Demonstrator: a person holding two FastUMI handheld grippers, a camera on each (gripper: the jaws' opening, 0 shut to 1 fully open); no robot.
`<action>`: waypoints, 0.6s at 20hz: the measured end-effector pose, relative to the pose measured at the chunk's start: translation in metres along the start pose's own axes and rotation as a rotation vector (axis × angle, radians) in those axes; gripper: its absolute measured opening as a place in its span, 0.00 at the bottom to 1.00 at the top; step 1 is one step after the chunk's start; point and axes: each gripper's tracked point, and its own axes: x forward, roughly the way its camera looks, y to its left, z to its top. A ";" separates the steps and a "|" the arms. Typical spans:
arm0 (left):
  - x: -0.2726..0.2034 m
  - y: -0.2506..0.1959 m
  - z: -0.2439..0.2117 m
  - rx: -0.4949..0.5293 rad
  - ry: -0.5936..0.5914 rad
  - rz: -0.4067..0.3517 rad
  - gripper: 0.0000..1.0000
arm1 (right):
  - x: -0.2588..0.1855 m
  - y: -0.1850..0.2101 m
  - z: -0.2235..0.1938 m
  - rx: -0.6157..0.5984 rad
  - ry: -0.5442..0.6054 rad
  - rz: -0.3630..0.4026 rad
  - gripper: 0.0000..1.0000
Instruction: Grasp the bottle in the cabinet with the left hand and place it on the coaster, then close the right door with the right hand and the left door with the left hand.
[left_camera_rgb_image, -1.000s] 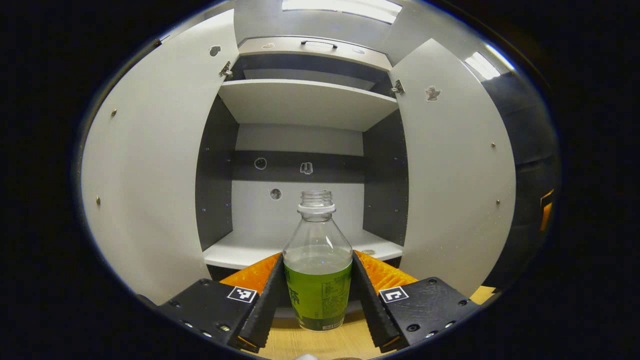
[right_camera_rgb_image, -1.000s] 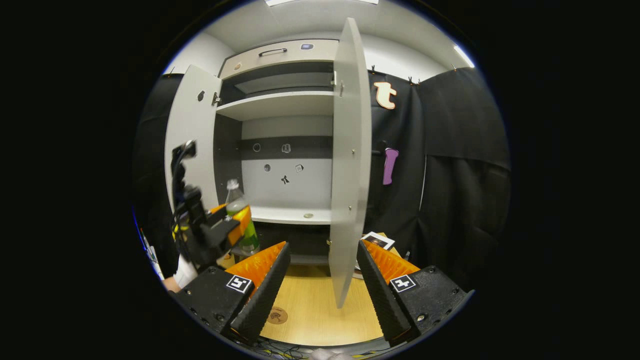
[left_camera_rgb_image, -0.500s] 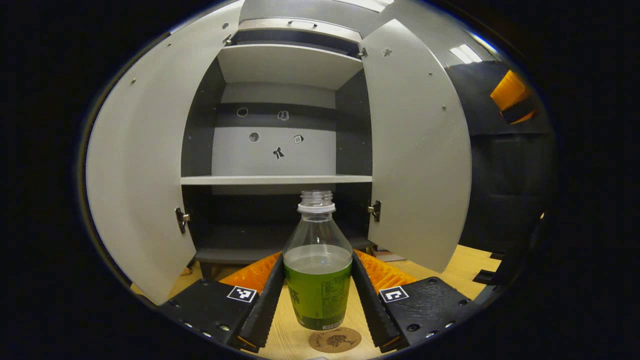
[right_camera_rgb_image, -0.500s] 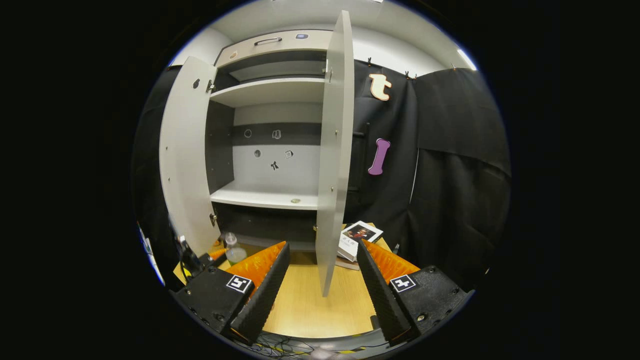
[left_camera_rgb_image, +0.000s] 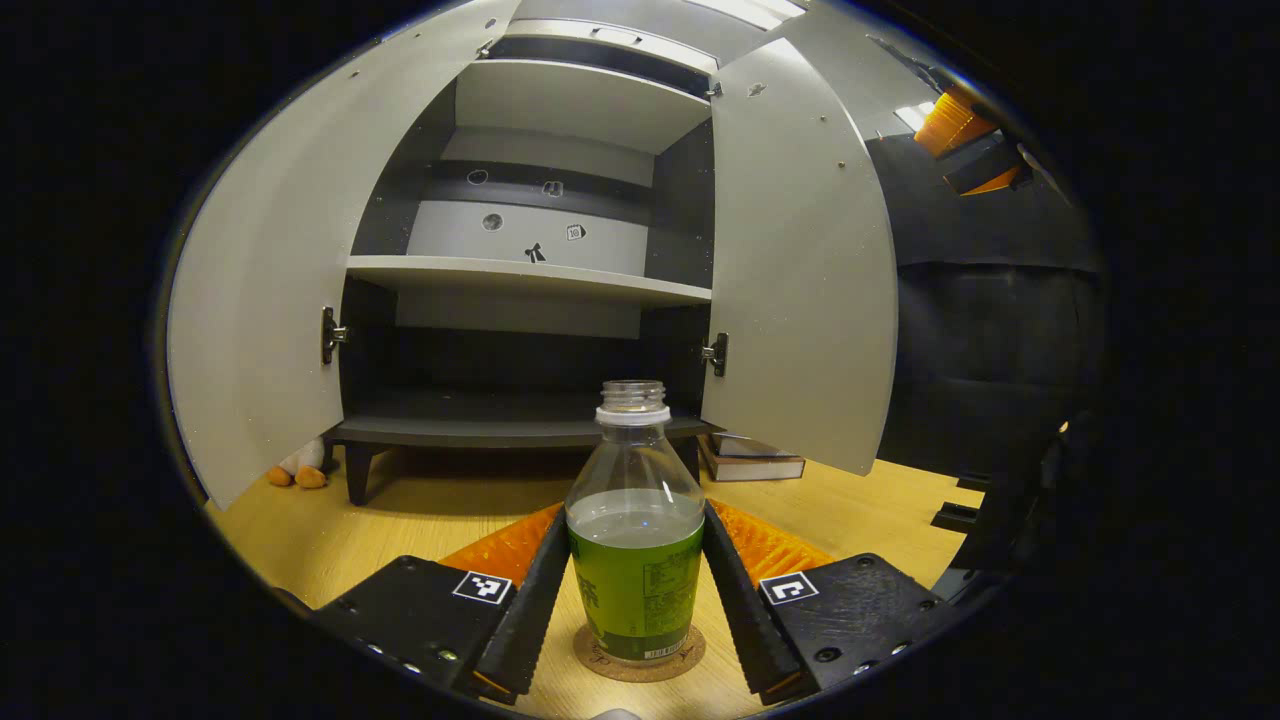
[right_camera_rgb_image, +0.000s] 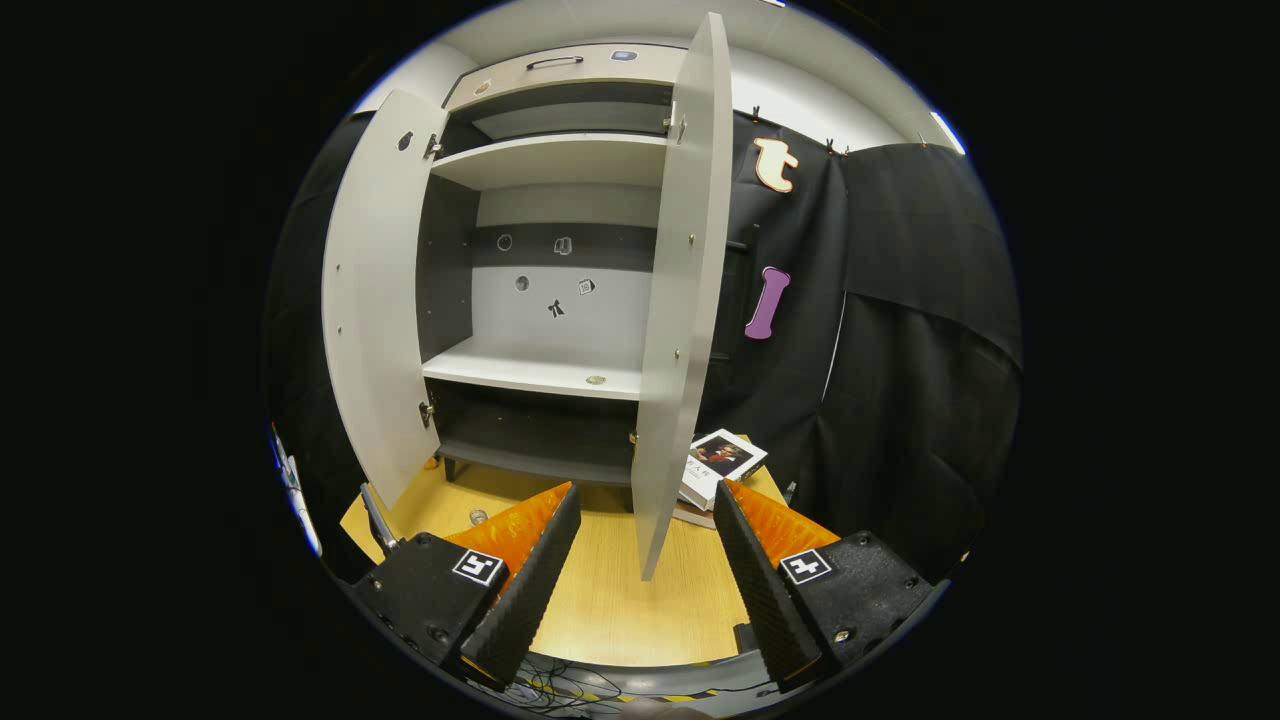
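Bottle (left_camera_rgb_image: 635, 545), uncapped, green-labelled, part full, stands upright at 6 o'clock in the left gripper view, its base on the round coaster (left_camera_rgb_image: 640, 655) on the wooden table (left_camera_rgb_image: 420, 520); left gripper (left_camera_rgb_image: 635, 600) clenched on it, both ridged fingers (left_camera_rgb_image: 530, 610) pressing its sides. Cabinet (left_camera_rgb_image: 530, 270) at 12 o'clock, left door (left_camera_rgb_image: 270, 270) and right door (left_camera_rgb_image: 800, 270) both swung wide; books (left_camera_rgb_image: 750, 458) at 3 o'clock beneath the right door. Right gripper view: right gripper (right_camera_rgb_image: 640, 570) at 6 o'clock, jaws spread apart and grasping nothing, right door (right_camera_rgb_image: 680, 300) edge-on at centre, left door (right_camera_rgb_image: 375, 290) at 9 o'clock, books (right_camera_rgb_image: 720, 465) at 4 o'clock.
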 end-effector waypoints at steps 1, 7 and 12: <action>0.001 -0.001 0.001 0.013 -0.015 -0.002 0.75 | 0.000 0.000 0.000 -0.003 0.001 0.000 0.83; 0.002 -0.007 -0.008 0.073 -0.009 -0.024 0.77 | -0.003 0.002 0.006 -0.030 -0.008 -0.001 0.83; -0.010 -0.011 -0.003 0.107 0.014 -0.031 0.83 | -0.003 0.005 0.006 -0.031 -0.015 0.008 0.83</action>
